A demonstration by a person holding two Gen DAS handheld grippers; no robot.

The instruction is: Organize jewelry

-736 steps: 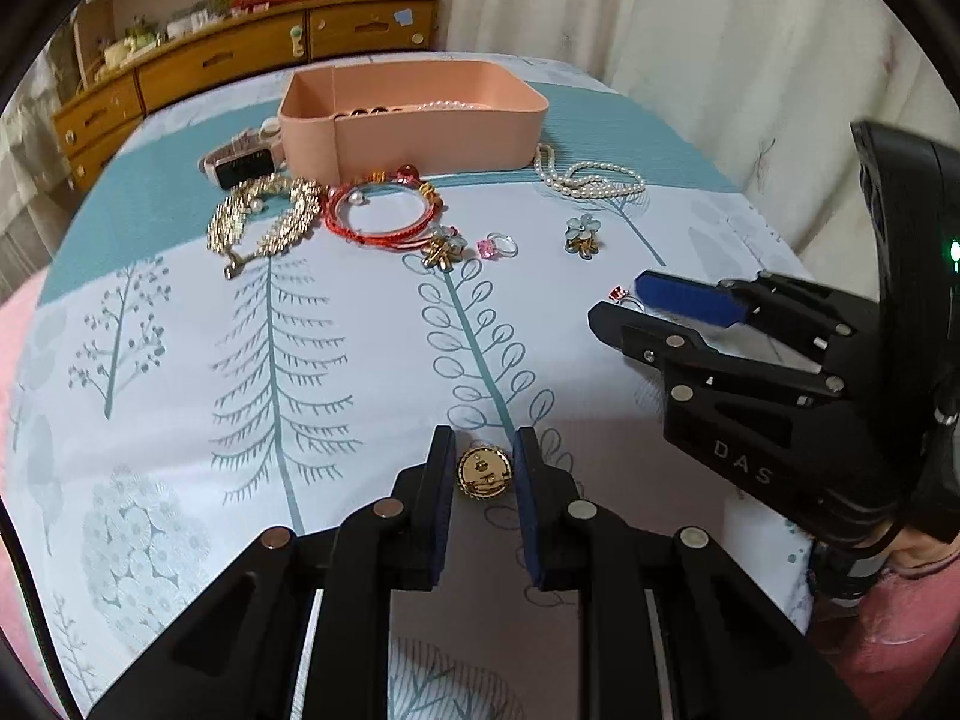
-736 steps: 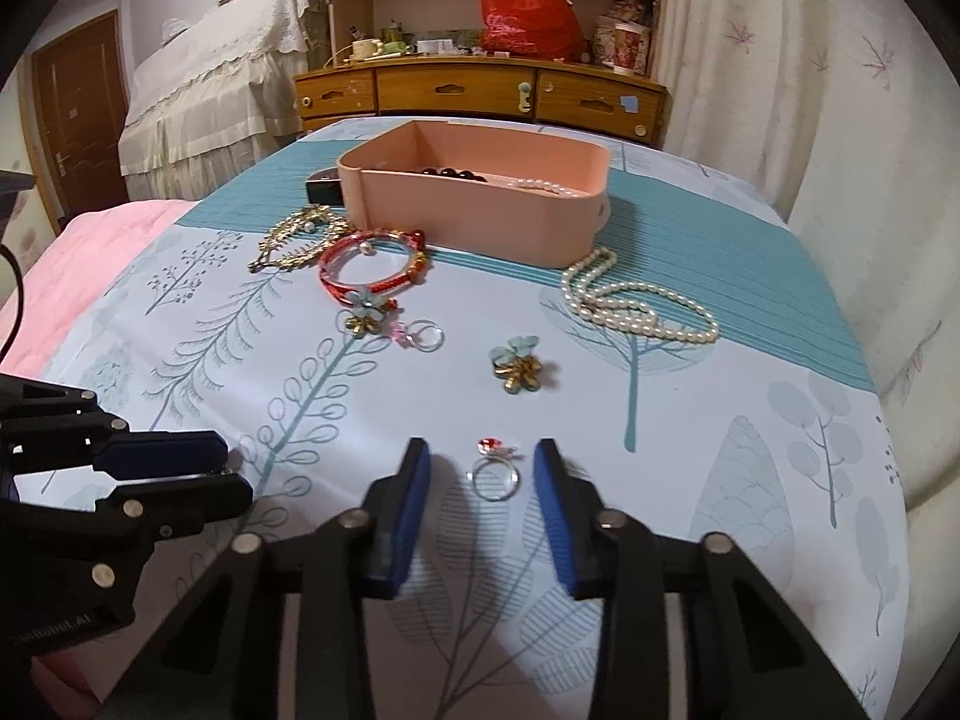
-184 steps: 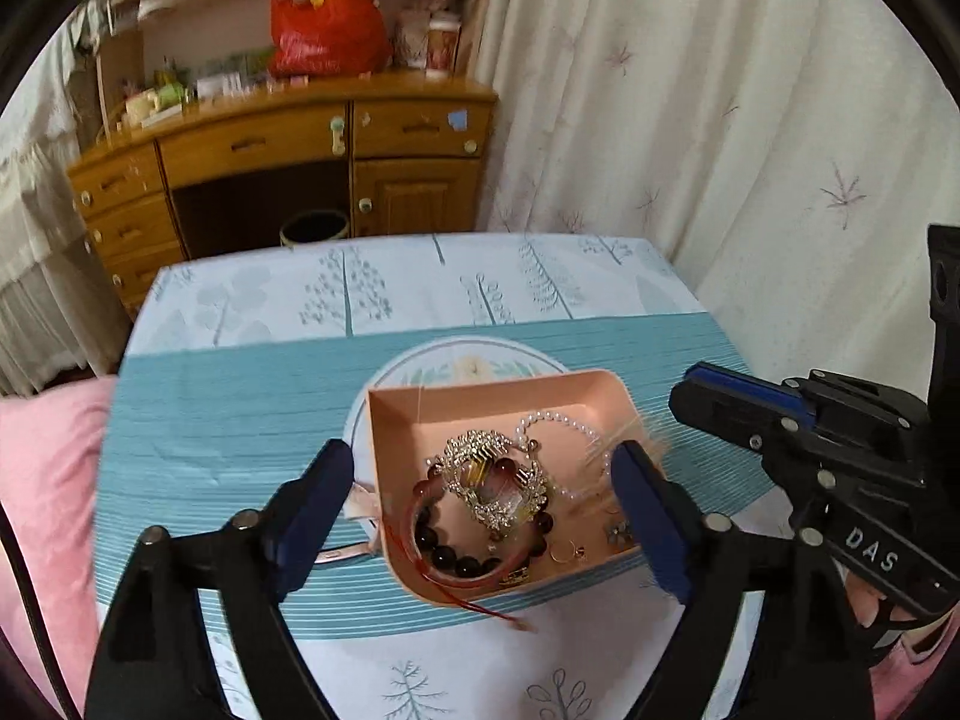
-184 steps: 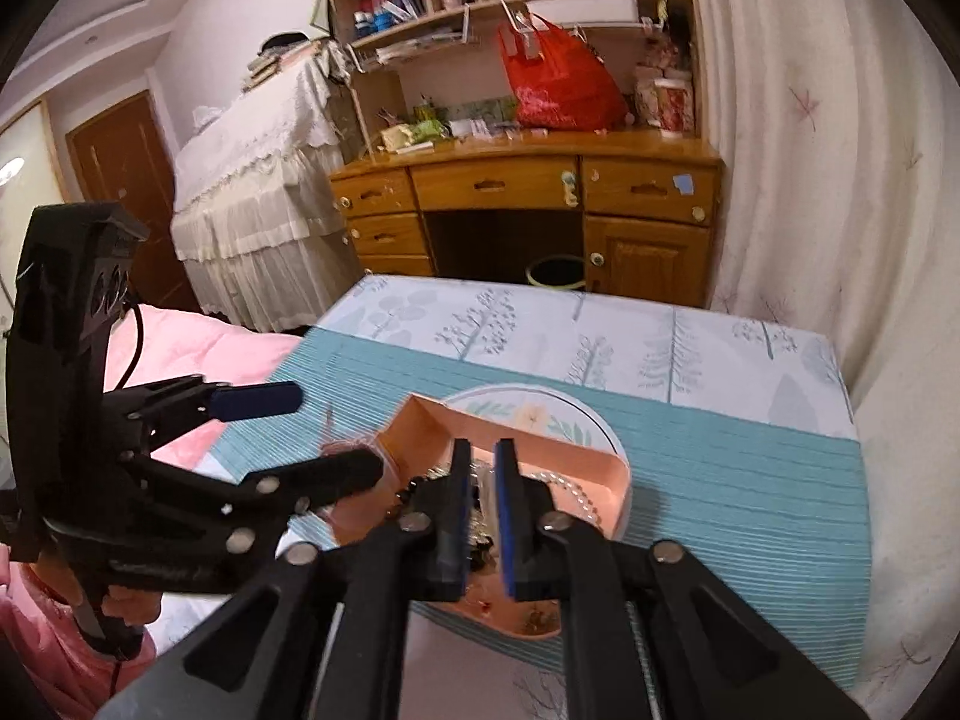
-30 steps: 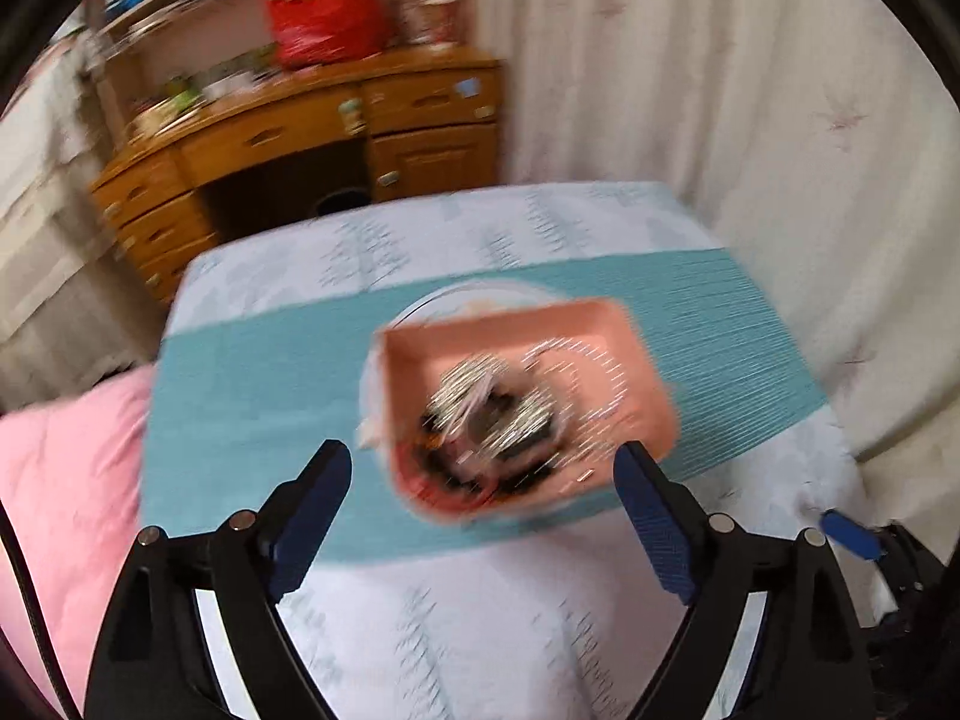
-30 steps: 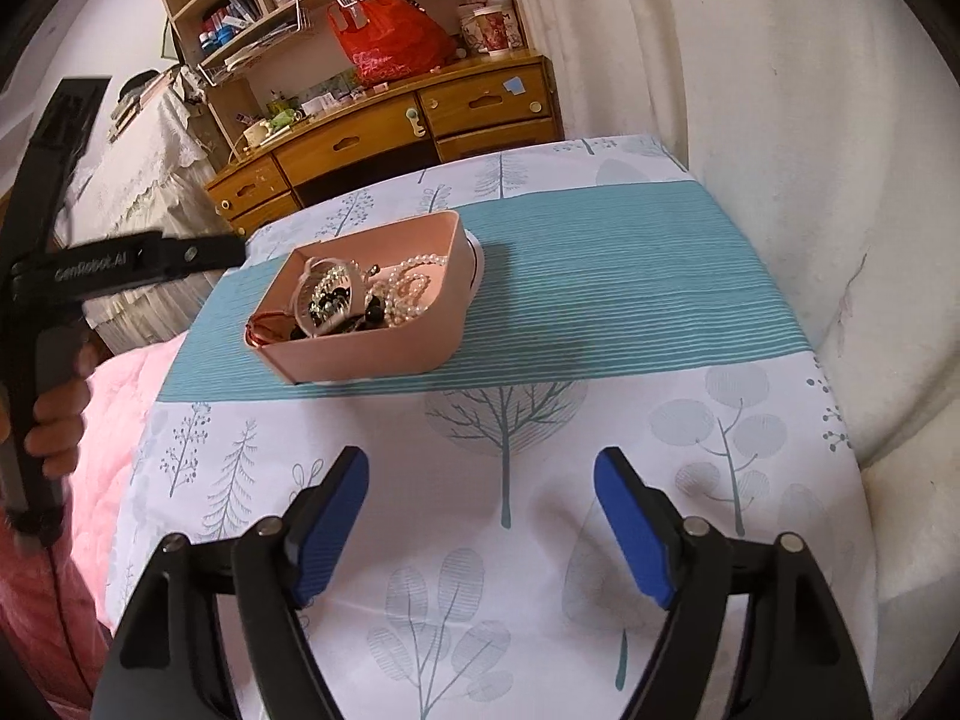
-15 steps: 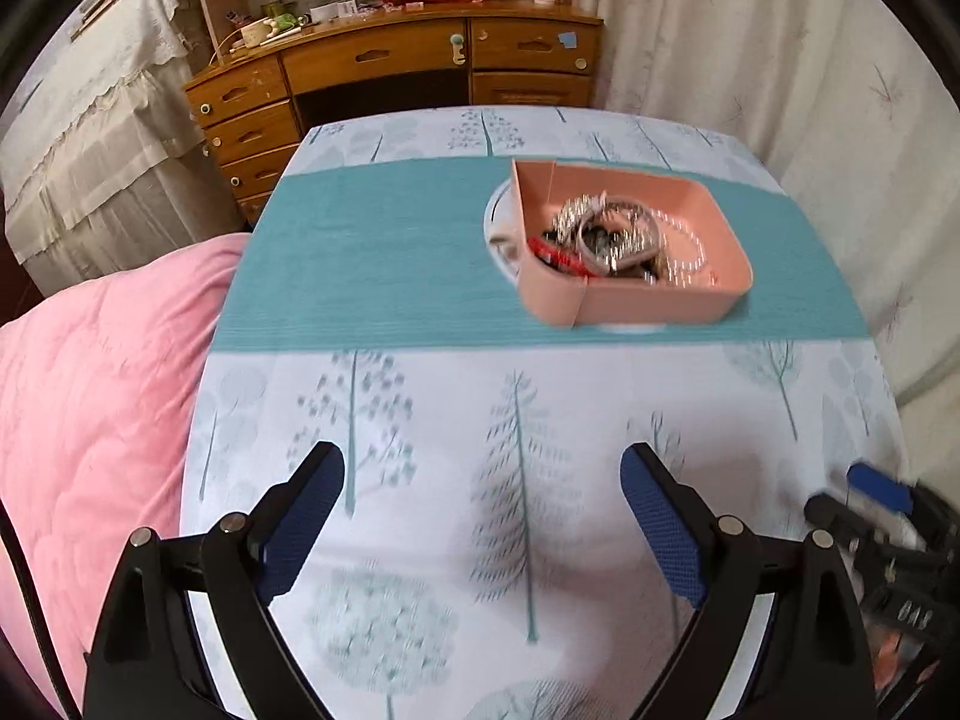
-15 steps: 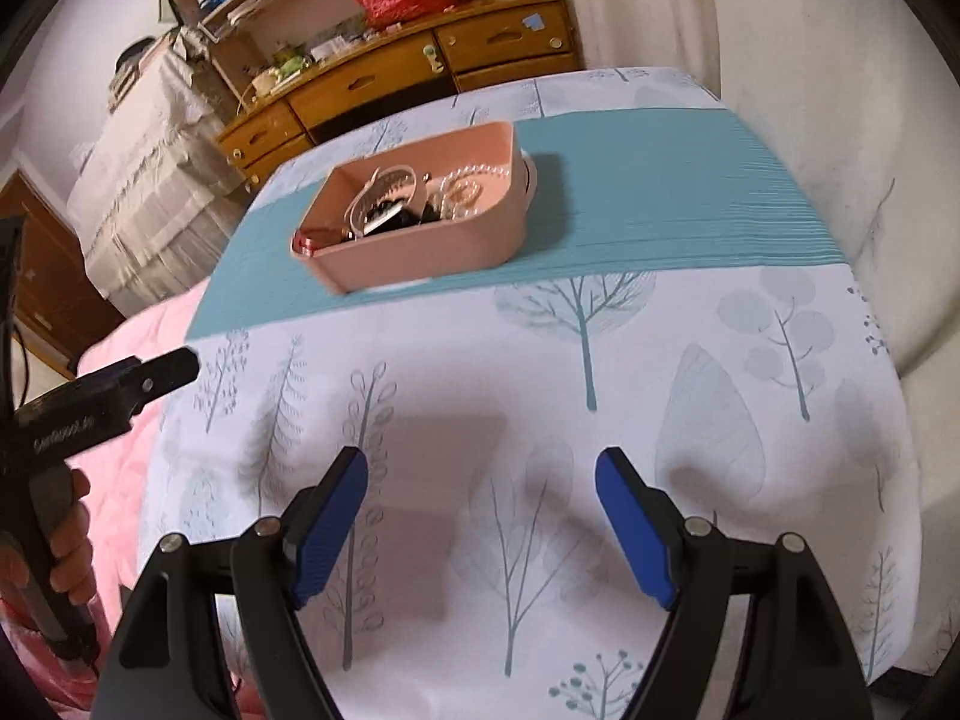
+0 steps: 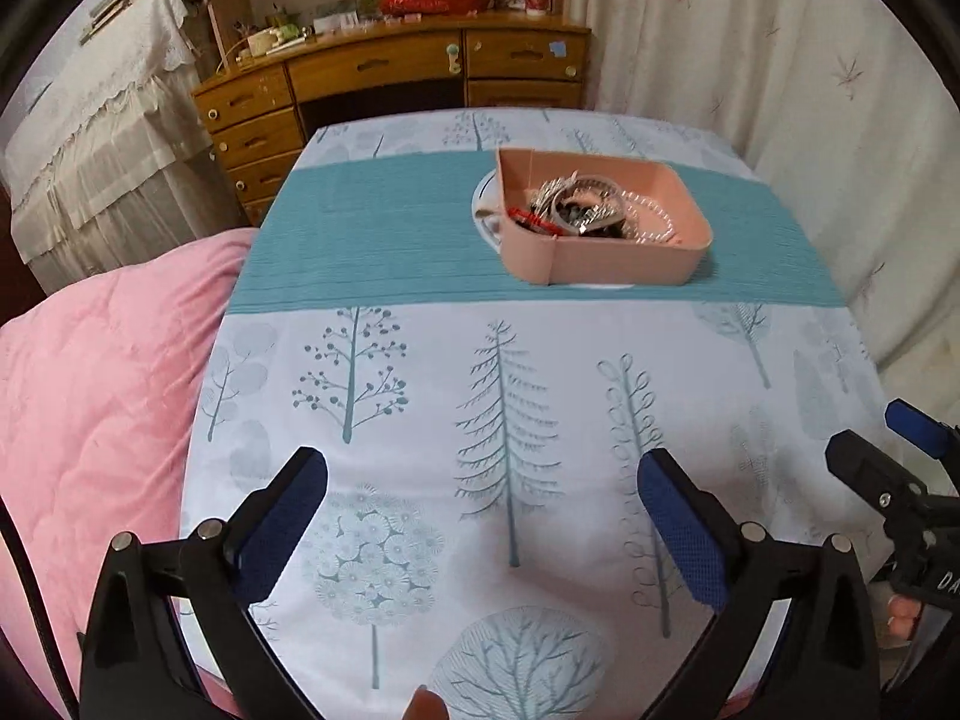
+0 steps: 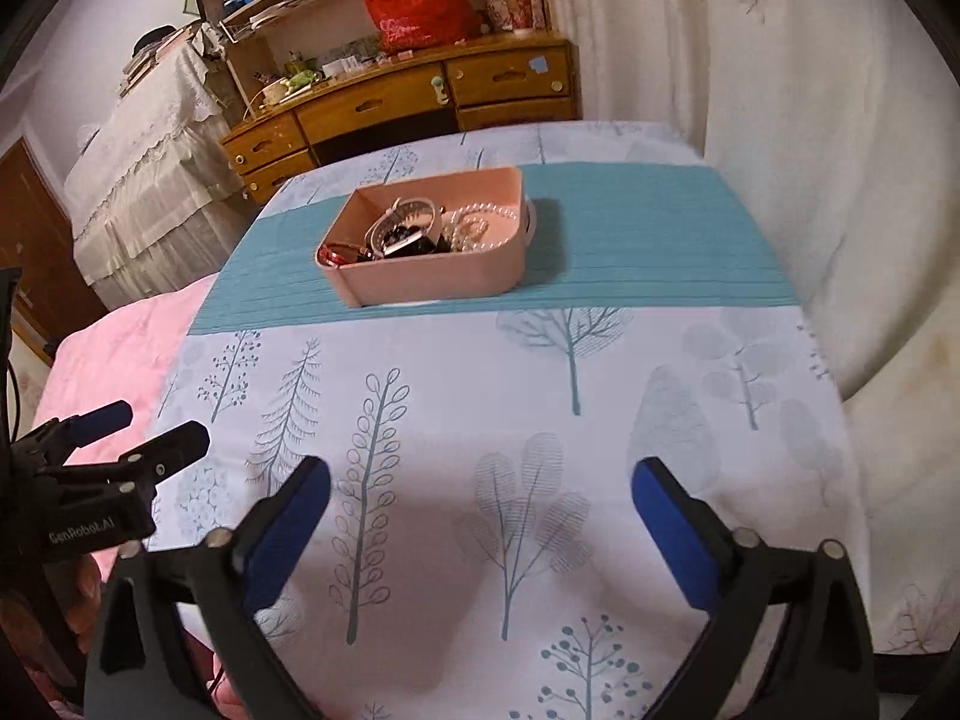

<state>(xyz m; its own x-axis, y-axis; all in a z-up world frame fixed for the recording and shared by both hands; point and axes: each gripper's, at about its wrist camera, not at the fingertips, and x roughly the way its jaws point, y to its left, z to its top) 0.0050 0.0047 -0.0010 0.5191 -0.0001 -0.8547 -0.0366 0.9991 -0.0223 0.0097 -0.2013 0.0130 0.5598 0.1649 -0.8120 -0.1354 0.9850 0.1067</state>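
A pink tray (image 9: 624, 255) stands on the teal band of the tablecloth, far from both grippers; it also shows in the right wrist view (image 10: 432, 276). It holds a heap of jewelry (image 9: 585, 210): bracelets, a red string piece, a pearl strand (image 10: 480, 222). My left gripper (image 9: 483, 516) is wide open and empty above the near end of the table. My right gripper (image 10: 480, 522) is wide open and empty, also over the near end. Each gripper shows at the edge of the other's view.
The table carries a white cloth with tree prints (image 9: 510, 420) and a teal band (image 10: 648, 252). A pink quilt (image 9: 90, 390) lies to the left. A wooden dresser (image 9: 390, 72) and curtains (image 9: 750, 48) stand behind the table.
Both grippers have pulled back from the tray toward the near end of the table. Both stay wide open and empty.
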